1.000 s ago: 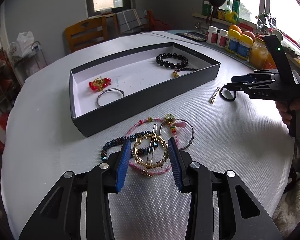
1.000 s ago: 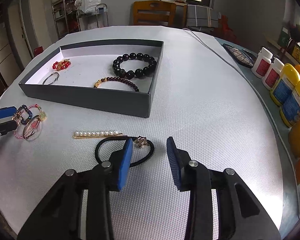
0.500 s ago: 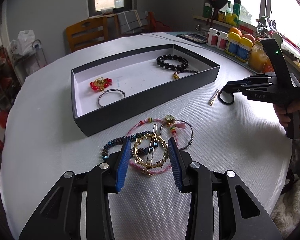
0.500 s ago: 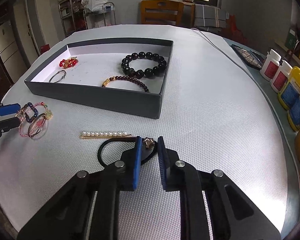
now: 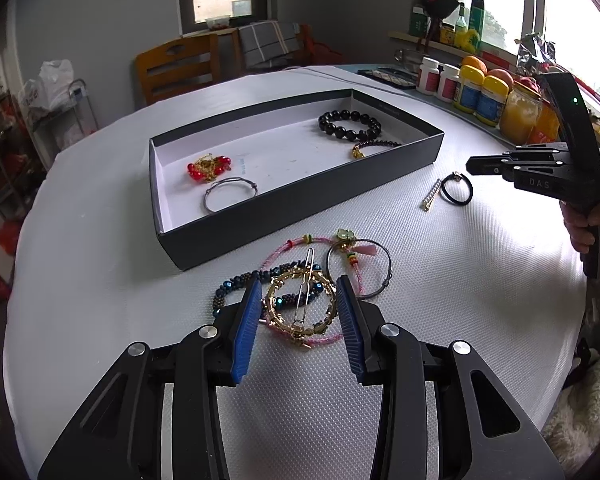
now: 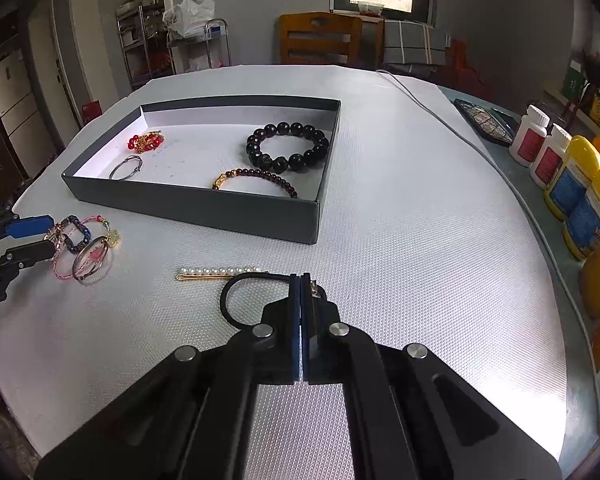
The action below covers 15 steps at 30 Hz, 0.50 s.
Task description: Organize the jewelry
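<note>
A dark box [image 5: 300, 208] [image 6: 204, 210] holds a black bead bracelet [image 6: 286, 146], a garnet bracelet [image 6: 256, 180], a red-and-gold piece [image 5: 208, 168] and a thin bangle [image 5: 230, 198]. My left gripper [image 5: 298, 304] is open over a heap of loose bracelets, its jaws on either side of a gold ring bracelet [image 5: 300, 304] with a hair clip across it. My right gripper [image 6: 302, 288] is shut on a black hair tie [image 6: 240, 300] [image 5: 456, 190] at its small charm, low over the table. A pearl hair pin [image 6: 220, 273] lies beside the tie.
Pill bottles [image 6: 540, 148] and yellow bottles [image 6: 580, 200] line the table's right edge, with a cable [image 6: 440, 116] and a dark flat case [image 6: 486, 120] behind. A wooden chair [image 6: 320, 44] stands beyond the round white table [image 6: 420, 260].
My right gripper has closed from wide open to shut on the hair tie. My left gripper has stayed open over the bracelet heap.
</note>
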Tool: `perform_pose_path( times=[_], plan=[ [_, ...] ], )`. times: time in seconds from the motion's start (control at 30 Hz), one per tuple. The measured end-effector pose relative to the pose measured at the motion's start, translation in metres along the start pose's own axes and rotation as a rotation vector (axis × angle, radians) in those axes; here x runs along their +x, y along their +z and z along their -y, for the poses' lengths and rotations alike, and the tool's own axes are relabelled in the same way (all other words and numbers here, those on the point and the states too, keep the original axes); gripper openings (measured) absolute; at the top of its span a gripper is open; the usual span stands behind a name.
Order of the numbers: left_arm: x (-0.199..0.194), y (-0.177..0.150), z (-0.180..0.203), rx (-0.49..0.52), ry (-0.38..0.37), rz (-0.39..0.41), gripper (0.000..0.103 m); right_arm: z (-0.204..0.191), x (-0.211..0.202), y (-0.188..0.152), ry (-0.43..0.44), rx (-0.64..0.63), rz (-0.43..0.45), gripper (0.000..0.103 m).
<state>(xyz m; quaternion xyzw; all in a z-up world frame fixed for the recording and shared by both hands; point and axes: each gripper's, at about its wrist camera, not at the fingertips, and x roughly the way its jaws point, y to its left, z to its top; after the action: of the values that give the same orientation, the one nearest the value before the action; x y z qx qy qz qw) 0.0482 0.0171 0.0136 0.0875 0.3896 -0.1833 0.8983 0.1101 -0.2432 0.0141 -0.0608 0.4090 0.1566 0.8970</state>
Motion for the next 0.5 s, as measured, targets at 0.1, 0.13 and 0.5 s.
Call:
perform_pose_path(
  times=[0.1,0.13,0.5],
  plan=[
    [-0.001,0.0,0.0,0.002,0.0,0.001,0.04,0.001,-0.001,0.002,-0.006,-0.003,-0.004,0.0],
    [-0.001,0.0,0.0,0.002,-0.001,0.001,0.04,0.002,0.001,0.002,-0.012,0.0,-0.014,0.0],
    [0.0,-0.004,0.001,0.006,-0.006,-0.006,0.04,0.006,0.016,-0.009,-0.035,0.023,-0.06,0.013]
  ],
)
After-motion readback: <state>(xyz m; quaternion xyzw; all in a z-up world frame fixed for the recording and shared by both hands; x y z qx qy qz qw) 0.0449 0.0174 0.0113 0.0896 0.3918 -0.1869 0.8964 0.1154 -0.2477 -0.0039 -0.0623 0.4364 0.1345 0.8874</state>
